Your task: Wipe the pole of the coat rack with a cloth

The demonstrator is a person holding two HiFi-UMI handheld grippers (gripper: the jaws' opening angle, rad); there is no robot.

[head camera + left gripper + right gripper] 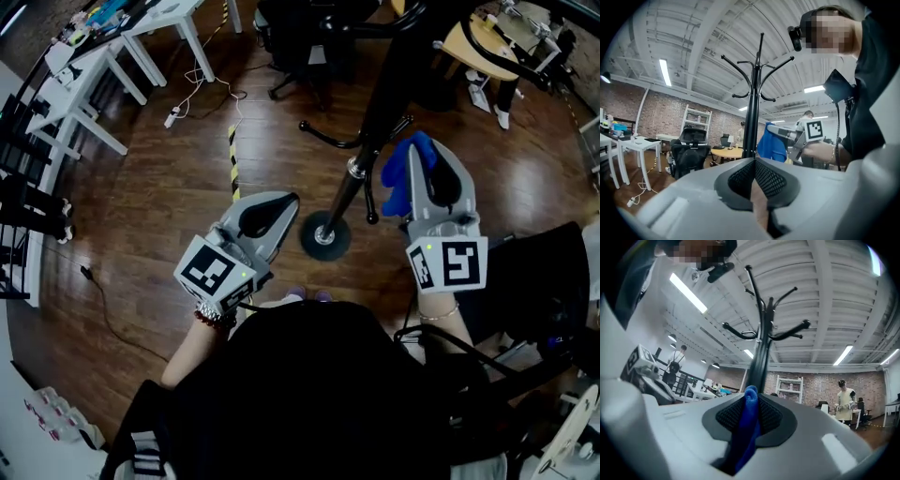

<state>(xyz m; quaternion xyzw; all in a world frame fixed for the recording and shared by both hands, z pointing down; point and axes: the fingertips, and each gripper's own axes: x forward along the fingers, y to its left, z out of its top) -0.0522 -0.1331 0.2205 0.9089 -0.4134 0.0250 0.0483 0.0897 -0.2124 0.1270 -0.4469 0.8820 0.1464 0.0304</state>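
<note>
Blue cloth (747,427) is clamped between the jaws of the right hand-held gripper (751,398), which are closed tight on it. A fold pokes out past the tips and the rest trails back between the mesh pads. In the head view the cloth bunches at the front of that hand-held gripper, just to the right of the pole (380,103) of the coat rack (751,117). Whether the cloth touches the pole cannot be told.

The left hand-held gripper (753,164) has its jaws brought together with nothing held between them. It sits to the left of the pole, apart from it, with its tip aimed toward the round base (325,236).

The pole is black and rises from that base, which stands on a dark wooden floor (169,187). Curved black hooks (740,65) branch from the top of the pole, and lower arms (328,139) stick out from it to left and right.

A strip of yellow and black tape (232,159) runs along the floor to the left of the base. Farther left stand white counters (84,84) with small things on them. A black office chair (691,150) is at the far side, and a round wooden counter (473,42) is far right.
</note>
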